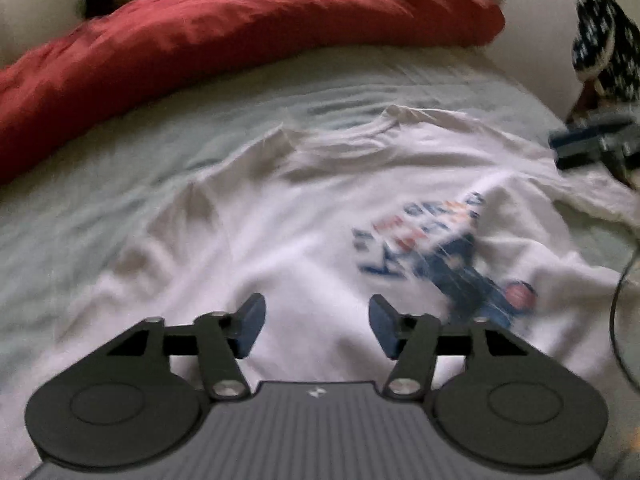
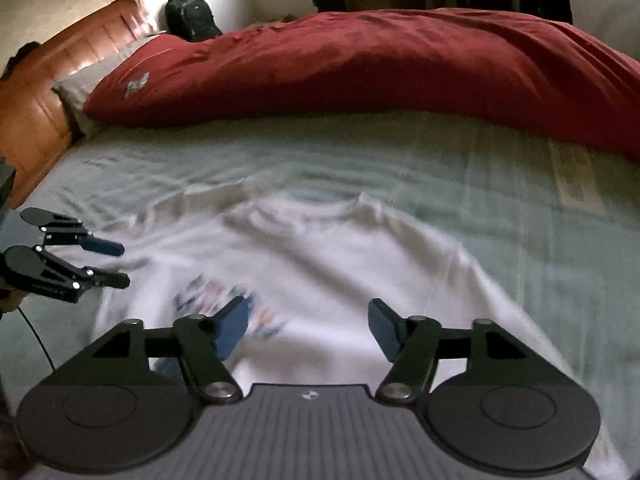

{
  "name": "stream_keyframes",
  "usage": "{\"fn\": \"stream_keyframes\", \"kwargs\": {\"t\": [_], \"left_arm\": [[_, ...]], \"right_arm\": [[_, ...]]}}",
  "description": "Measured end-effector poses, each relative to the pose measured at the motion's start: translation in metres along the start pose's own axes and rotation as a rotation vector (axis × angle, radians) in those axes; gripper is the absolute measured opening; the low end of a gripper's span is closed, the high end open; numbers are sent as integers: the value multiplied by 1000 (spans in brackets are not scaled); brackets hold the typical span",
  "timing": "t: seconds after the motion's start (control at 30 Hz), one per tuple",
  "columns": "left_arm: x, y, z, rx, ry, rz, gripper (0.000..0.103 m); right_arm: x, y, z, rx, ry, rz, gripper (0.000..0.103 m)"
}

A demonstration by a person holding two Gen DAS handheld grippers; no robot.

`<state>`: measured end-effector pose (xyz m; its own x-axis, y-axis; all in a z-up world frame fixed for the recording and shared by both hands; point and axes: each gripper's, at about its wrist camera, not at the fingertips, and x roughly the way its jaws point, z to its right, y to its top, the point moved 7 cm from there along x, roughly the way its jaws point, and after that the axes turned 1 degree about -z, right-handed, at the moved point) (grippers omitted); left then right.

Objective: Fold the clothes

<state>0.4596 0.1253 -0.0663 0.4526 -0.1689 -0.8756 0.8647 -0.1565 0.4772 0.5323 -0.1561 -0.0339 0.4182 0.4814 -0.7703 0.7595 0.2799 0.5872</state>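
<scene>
Bed sheet (image 2: 360, 160) under blurry, seemingly unfolded T-shirt (image 2: 340, 272)

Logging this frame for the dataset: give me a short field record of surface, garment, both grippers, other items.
surface: bed sheet, pale green, wrinkled
garment: white T-shirt, spread flat, print up, unfolded
left gripper: open, above the shirt, holding nothing
right gripper: open, above the shirt, holding nothing
other: red duvet along far side; black backpack behind it
image quality: motion blur
</scene>
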Motion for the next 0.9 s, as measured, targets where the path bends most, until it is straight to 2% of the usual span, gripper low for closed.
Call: {"fn": "stream_keyframes", "kwargs": {"t": [0.1,0.2,0.37,0.6,0.73,0.83,0.9], "left_arm": [[-21,-32,9,-93,-11,-4,63],[-34,-62,24,-160,-33,-32,63],[-34,-97,61,-207,-22,-61,63],[-43,-127,122,-228,-39,-121,63],[-45,-151,145,-233,-69,-204,64],[-40,-168,162,-220,-106,-259,64],[-31,-170,167,-222,-102,-256,64]], "right_arm": [[-20,-35,-25,14,10,-50,76],[-32,-67,-52,28,61,-78,77],[-44,-109,-82,16,137,-104,79],[-59,-150,-93,-97,205,-178,81],[-64,-167,-95,-164,219,-213,81],[-62,-175,-97,-171,227,-236,81],[-61,-179,-98,-167,227,-236,81]]}}
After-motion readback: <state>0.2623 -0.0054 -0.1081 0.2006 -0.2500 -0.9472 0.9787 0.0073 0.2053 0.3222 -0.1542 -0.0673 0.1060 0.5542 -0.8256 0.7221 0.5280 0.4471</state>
